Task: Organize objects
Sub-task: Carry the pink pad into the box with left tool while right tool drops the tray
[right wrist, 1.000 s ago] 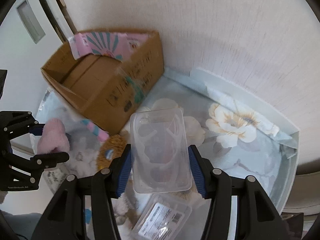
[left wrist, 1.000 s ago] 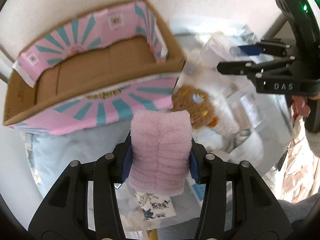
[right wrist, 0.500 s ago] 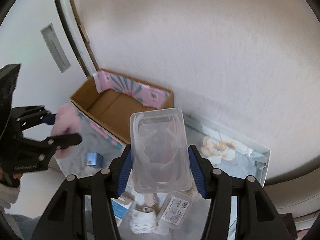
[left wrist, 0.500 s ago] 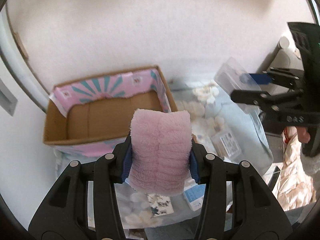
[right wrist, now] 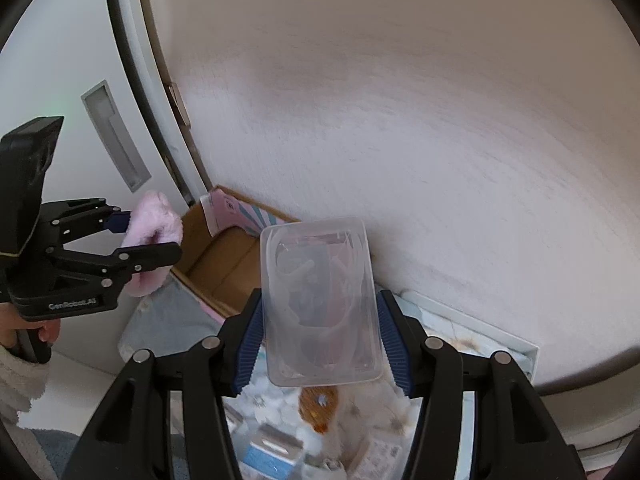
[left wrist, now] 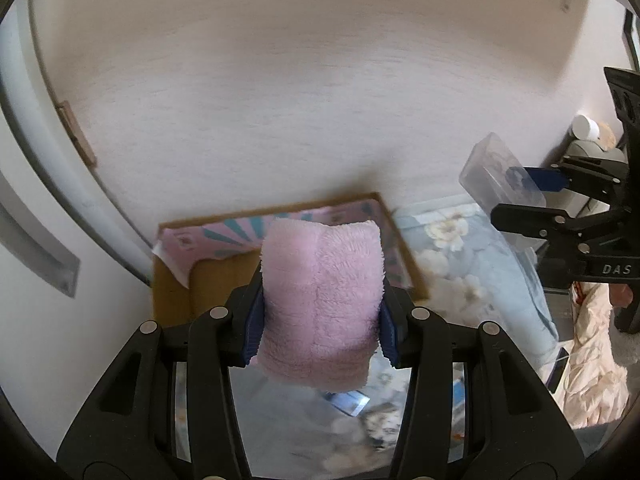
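Observation:
My left gripper [left wrist: 320, 320] is shut on a fluffy pink cloth [left wrist: 320, 300], held up in the air above the near side of an open cardboard box [left wrist: 176, 292] with a pink and teal lining. My right gripper [right wrist: 320, 332] is shut on a clear plastic case [right wrist: 320, 304], also lifted well off the surface. Across in the left wrist view, the right gripper [left wrist: 532, 196] holds the clear case [left wrist: 496, 176] at the right. The right wrist view shows the left gripper [right wrist: 140, 236] with the pink cloth [right wrist: 150, 236] at the left, beside the box [right wrist: 228, 268].
A flowered blue cloth [left wrist: 472, 264] covers the table, which stands against a pale wall [left wrist: 300, 100]. Small packets and a brown round item [right wrist: 320, 404] lie below my right gripper. A white door with a recessed handle [right wrist: 116, 140] is at the left. A hand [right wrist: 24, 332] holds the left tool.
Both grippers have risen well above the table with their loads; the box and the table items now look smaller and lower in both views.

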The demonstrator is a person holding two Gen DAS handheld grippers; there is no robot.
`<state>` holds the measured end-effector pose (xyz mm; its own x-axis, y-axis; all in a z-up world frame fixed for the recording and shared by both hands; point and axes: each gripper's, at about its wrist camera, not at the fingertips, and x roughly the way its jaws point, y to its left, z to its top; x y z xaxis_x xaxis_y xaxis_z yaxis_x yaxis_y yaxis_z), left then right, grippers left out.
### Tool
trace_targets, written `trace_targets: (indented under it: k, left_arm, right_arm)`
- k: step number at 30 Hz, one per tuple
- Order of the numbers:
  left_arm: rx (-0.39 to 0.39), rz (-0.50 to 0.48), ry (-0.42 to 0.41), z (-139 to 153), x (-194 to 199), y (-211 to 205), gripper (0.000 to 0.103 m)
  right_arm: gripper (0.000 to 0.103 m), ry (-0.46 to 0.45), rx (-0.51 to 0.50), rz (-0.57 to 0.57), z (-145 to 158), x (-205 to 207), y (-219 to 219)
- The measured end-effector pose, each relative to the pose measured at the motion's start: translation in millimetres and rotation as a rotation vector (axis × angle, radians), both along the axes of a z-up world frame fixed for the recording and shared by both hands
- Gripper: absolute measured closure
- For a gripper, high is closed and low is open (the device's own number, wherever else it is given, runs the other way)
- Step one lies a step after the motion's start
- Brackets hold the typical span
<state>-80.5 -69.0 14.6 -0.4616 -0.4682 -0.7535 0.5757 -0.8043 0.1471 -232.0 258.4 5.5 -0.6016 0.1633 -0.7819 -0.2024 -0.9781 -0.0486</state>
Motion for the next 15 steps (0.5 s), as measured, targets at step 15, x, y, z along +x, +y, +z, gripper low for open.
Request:
trace_targets:
  k: [15]
  left_arm:
    - [0.064, 0.272, -0.137, -36, 2, -119, 0.060]
  right_arm:
    - [0.052, -0.086, -0.053, -0.021, -44, -85, 5]
